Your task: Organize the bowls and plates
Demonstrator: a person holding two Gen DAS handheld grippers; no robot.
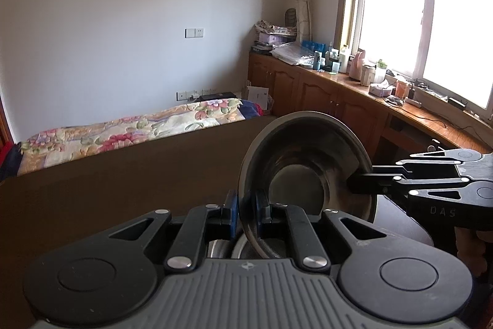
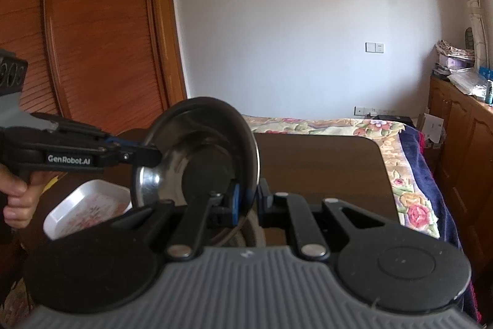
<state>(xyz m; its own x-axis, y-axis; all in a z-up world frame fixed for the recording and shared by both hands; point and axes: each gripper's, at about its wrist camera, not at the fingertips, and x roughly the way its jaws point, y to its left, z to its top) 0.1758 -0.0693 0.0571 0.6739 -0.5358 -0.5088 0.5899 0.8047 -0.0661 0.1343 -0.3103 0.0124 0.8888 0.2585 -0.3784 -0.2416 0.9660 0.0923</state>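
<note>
A steel bowl (image 1: 308, 162) is held on edge above the dark table (image 1: 123, 184), its hollow facing the left wrist view. My left gripper (image 1: 246, 213) is shut on its near rim. My right gripper (image 1: 354, 184) comes in from the right and is shut on the opposite rim. In the right wrist view the same bowl (image 2: 200, 156) is pinched at its lower rim by my right gripper (image 2: 246, 199), and my left gripper (image 2: 151, 156) clamps the left rim. More steel dishes (image 1: 222, 248) lie under the bowl, mostly hidden.
A white rectangular tray (image 2: 89, 202) with a floral print sits on the table at left. A bed with a floral quilt (image 1: 123, 131) stands beyond the table (image 2: 323, 168). A cluttered wooden counter (image 1: 354, 82) runs under the window. A wooden wardrobe (image 2: 92, 20) stands at left.
</note>
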